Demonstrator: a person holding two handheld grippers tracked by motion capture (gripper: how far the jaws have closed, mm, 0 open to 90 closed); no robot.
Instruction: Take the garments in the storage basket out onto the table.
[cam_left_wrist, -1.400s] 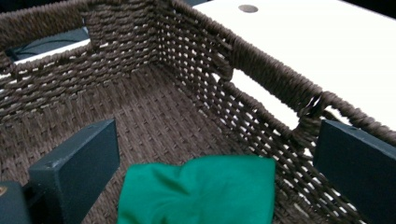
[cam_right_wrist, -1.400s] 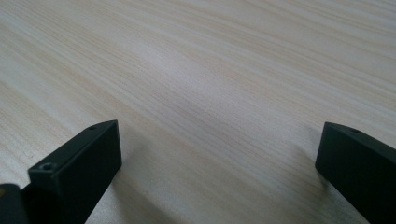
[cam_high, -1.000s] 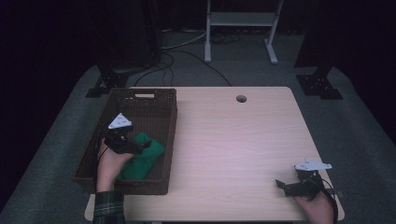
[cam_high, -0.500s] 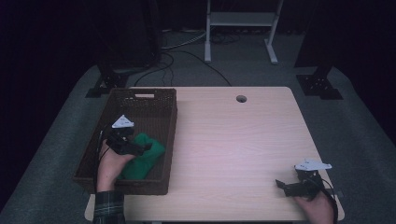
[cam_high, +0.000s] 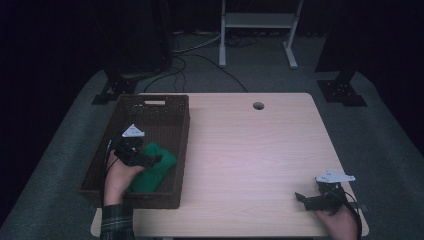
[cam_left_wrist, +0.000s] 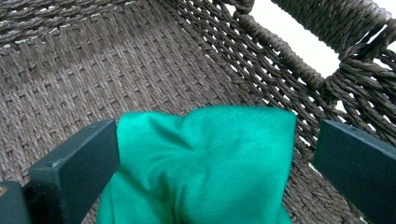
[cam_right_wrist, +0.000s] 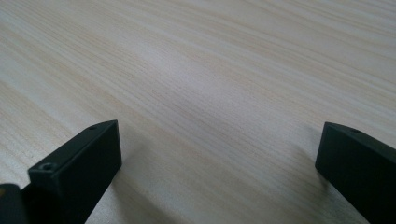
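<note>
Left claw at green cloth bag, in basket.
Your left claw stood released astride the green cloth bag inside the wicker basket; your right claw sat released on the desk.

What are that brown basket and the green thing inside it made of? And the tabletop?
The basket looks woven from twisted dark brown cord, perhaps paper rope or rattan: braided strands show, with gaps in the wall. The green bag seems a smooth fabric with a slight sheen; soft creases suggest a loose filling. The table shows pale wood grain with a matte finish, possibly laminate.
</note>
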